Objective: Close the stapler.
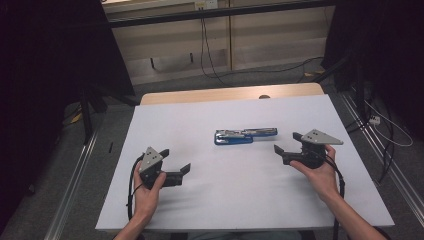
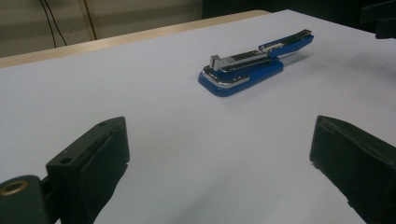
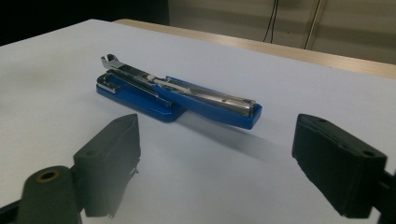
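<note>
stapler [image 1: 246, 135]: blue with a metal magazine, swung open flat, lying at the middle of the frame in the high view, on the white sheet, touched by nothing
stapler layout: base toward the left, opened arm reaching to the right, seen also in the left gripper view [image 2: 254, 62] at upper centre and in the right gripper view [image 3: 175, 93] just above centre
right gripper [image 1: 287, 142]: right of centre in the high view, near the stapler's opened end, jaws spread wide, nothing between them
right gripper pads [image 3: 340, 163]: lower corners of its own view, apart from the stapler, aimed at the free end of the arm
left gripper [image 1: 175, 161]: lower left of centre in the high view, well apart from the stapler, jaws wide and empty
left gripper pads [image 2: 95, 163]: bottom corners of its own view, bare sheet between them
white sheet [image 1: 180, 120]: covering the table, wooden edge showing at the top
step in hand, judged: approach to the stapler with both tools, likely to fold it shut
good practice: square the right jaws across the arm's narrow width, close on the blue plastic rather than the slick metal, steady the base with the left tool first, keep the base flat while the arm swings over
</note>
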